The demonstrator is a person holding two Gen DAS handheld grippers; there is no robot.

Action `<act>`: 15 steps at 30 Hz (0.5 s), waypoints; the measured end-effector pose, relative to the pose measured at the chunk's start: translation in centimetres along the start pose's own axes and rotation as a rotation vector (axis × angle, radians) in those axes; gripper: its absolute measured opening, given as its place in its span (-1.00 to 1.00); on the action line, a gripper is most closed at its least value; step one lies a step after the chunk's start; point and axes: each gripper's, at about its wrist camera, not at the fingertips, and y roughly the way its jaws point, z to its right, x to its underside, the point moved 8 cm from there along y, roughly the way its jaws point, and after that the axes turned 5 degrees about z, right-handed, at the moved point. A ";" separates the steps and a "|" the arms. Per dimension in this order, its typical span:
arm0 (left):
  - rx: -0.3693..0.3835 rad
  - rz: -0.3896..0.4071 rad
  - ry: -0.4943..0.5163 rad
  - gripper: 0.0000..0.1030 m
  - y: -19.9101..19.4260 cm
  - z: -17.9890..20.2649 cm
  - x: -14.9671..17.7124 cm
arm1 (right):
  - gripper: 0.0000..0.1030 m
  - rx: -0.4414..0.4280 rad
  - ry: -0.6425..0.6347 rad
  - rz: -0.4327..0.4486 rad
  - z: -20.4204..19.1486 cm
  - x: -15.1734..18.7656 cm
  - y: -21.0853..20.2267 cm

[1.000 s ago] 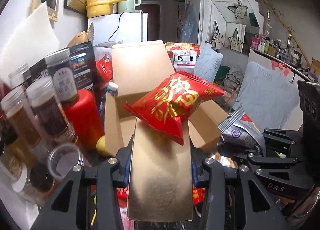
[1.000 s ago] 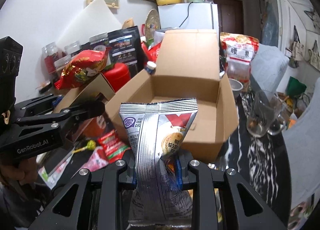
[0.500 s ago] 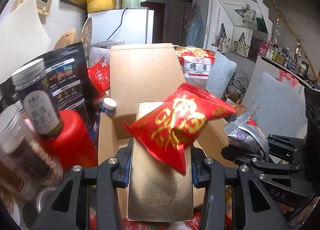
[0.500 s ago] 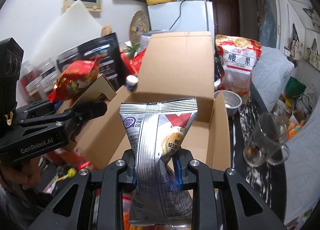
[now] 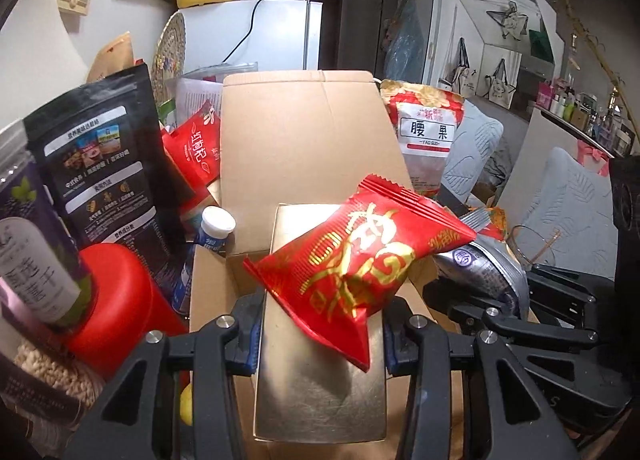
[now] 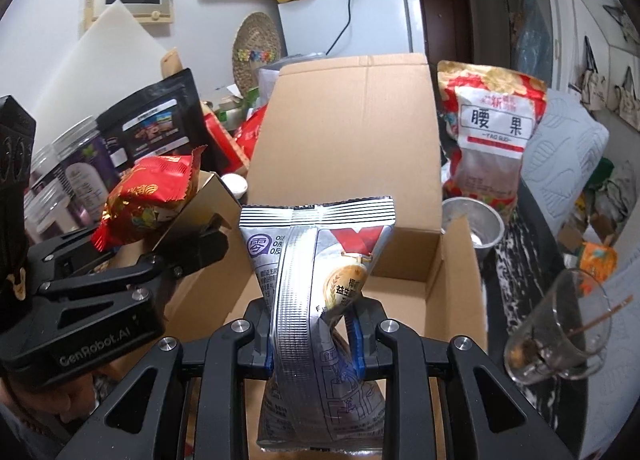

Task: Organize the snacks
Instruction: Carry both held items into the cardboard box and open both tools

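Note:
My left gripper is shut on a gold box, with a red snack packet lying on top of it. It holds them over the left edge of the open cardboard box. In the right wrist view the left gripper with the red packet is at the left. My right gripper is shut on a silver snack bag and holds it upright over the cardboard box's near edge. The silver bag shows in the left wrist view at the right.
Jars, a red canister and a black pouch stand left of the box. A cashew bag, a metal cup and a glass are to its right. A white fridge is behind.
Both grippers have moved forward toward the cardboard box with their loads. The box now looms larger, and its inside shows below the silver bag.

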 end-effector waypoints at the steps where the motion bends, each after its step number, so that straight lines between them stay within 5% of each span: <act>1: -0.004 -0.008 -0.001 -0.17 0.3 -0.1 0.1 | -0.48 -0.001 0.006 -0.004 0.1 -0.1 0.3; 15: 0.001 -0.144 0.032 -0.16 3.8 0.6 2.8 | -0.48 0.043 0.023 -0.101 2.0 1.3 3.2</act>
